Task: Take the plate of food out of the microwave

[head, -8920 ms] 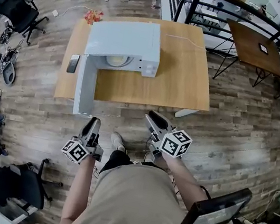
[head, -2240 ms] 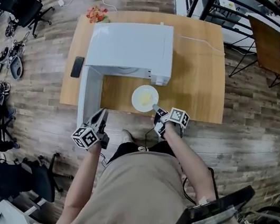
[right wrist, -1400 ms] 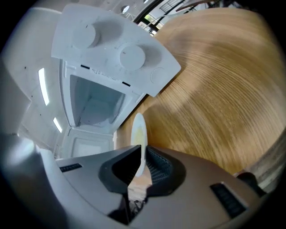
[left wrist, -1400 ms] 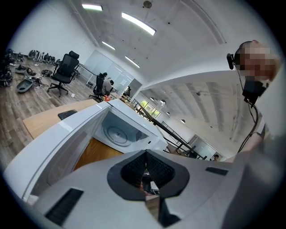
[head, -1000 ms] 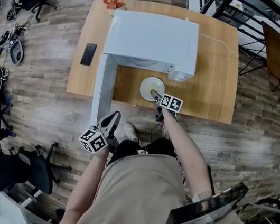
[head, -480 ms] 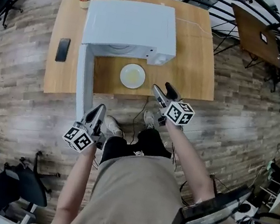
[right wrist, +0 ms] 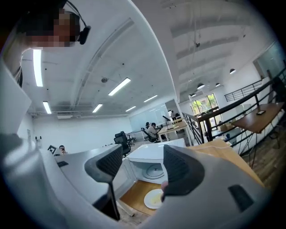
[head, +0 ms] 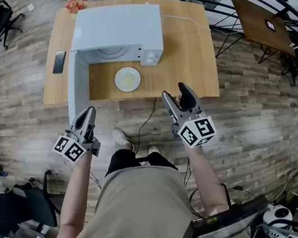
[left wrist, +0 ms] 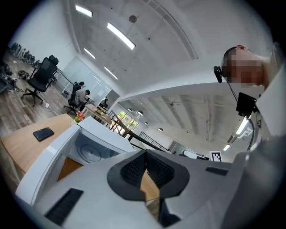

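Plate (head: 127, 79) sits on surface (head: 191, 55) before open microwave (head: 119, 28); left gripper (head: 88, 113) fingers together, right gripper (head: 175, 94) fingers apart, empty, just been closing; risk: protruding door (head: 77, 90) gets bumped.

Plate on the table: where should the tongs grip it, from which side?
Pinch the rim nearest the person, coming in low over the table's front edge. The plate lies flat, food in its middle; the microwave stands behind it and its open door walls off the left.
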The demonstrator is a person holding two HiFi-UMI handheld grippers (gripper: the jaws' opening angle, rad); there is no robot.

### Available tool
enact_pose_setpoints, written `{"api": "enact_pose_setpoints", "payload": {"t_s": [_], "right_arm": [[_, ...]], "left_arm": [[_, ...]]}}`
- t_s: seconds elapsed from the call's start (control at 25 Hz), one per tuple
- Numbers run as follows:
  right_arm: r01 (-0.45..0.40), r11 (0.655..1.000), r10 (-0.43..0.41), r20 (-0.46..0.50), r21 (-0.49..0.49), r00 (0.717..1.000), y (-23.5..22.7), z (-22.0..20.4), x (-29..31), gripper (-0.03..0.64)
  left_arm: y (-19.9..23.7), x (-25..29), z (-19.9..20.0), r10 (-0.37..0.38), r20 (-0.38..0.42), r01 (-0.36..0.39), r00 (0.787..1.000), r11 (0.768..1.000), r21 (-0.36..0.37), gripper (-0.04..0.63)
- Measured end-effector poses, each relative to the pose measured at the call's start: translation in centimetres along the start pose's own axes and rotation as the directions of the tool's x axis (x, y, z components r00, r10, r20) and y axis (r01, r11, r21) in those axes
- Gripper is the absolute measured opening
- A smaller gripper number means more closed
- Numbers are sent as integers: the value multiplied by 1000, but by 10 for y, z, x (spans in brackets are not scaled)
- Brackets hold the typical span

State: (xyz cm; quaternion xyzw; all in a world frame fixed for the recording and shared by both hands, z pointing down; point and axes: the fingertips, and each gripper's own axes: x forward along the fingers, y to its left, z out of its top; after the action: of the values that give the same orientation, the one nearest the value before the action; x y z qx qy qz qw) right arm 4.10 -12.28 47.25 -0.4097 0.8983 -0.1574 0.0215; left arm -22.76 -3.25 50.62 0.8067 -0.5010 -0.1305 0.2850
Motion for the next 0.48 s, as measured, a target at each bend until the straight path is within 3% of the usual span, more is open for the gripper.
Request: {"api": "enact_pose_setpoints", "payload": {"t_s": [0.16, 0.48], "right_arm": [[-21, 999, 23, 48, -34, 999, -9, 24, -51, 296], [-4, 1000, 6, 120, -11, 993, -48, 45, -165, 296]], "left_arm": [[-39, -4, -3, 32, 48, -33, 998, 999, 23, 5], [-122, -6, -46, 38, 50, -42, 998, 996, 82, 5]]}}
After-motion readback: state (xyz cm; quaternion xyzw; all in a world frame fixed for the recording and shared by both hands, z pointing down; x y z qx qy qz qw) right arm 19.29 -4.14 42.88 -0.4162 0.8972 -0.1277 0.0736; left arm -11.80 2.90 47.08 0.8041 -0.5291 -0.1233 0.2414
